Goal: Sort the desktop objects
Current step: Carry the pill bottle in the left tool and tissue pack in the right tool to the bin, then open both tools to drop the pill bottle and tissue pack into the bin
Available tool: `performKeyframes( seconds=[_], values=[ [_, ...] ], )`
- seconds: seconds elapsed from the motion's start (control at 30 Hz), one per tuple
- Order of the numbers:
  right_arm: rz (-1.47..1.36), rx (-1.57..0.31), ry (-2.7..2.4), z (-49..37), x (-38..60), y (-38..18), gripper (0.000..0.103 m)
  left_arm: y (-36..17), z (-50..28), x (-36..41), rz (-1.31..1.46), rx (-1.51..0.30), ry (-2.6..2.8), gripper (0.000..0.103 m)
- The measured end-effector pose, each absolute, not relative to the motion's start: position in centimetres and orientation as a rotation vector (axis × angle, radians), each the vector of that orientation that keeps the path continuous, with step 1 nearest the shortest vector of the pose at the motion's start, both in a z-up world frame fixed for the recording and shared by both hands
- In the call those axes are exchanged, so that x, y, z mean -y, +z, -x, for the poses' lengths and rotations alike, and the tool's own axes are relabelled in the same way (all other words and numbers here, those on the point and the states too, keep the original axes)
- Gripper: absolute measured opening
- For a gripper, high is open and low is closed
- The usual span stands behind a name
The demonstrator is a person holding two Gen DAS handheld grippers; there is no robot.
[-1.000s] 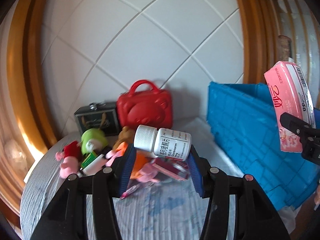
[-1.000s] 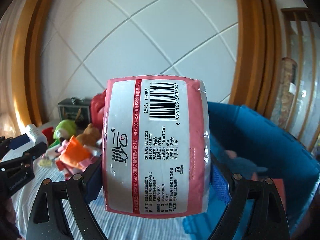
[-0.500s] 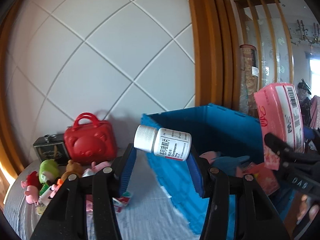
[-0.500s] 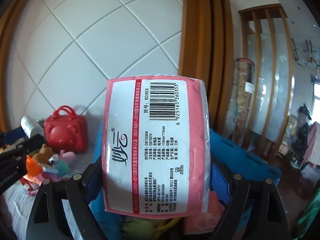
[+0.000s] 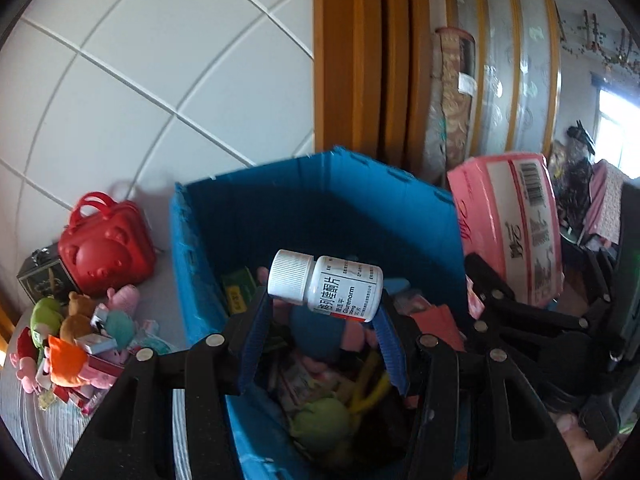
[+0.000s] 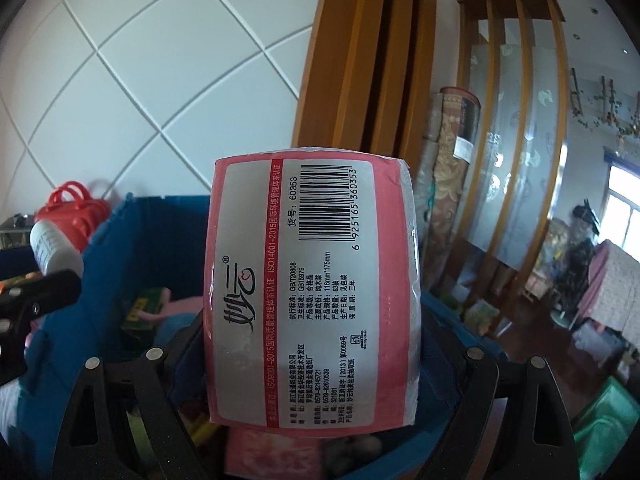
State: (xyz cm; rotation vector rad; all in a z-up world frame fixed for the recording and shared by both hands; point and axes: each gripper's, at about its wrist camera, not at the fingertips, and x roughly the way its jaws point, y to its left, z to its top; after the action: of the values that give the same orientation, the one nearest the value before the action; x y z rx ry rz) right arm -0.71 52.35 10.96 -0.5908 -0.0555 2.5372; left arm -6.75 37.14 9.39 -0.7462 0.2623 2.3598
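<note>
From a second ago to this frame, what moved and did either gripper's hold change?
Both grippers swung from the toy pile to above the open blue plastic bin. The left gripper still clamps the white pill bottle; the right gripper still clamps the pink tissue pack. Nothing released; the red bear-face case stayed put.

White bottle (image 5: 326, 290) — pink pack (image 6: 312, 292) — blue bin (image 5: 320, 200).
</note>
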Motion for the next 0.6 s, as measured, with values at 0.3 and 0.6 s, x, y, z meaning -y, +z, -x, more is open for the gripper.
performKeyframes(
  seconds=[0.3,0.6],
  values=[
    [0.666,0.023,2.536,0.7,-55.1,9.3,0.090,8.0,5.9,-39.8,0.834,-0.284,2.339,0.050],
    [0.652,0.040,2.549,1.0,-55.4,9.6,0.091,7.8,5.8,-39.4,0.840,-0.280,2.375,0.065]
  ],
)
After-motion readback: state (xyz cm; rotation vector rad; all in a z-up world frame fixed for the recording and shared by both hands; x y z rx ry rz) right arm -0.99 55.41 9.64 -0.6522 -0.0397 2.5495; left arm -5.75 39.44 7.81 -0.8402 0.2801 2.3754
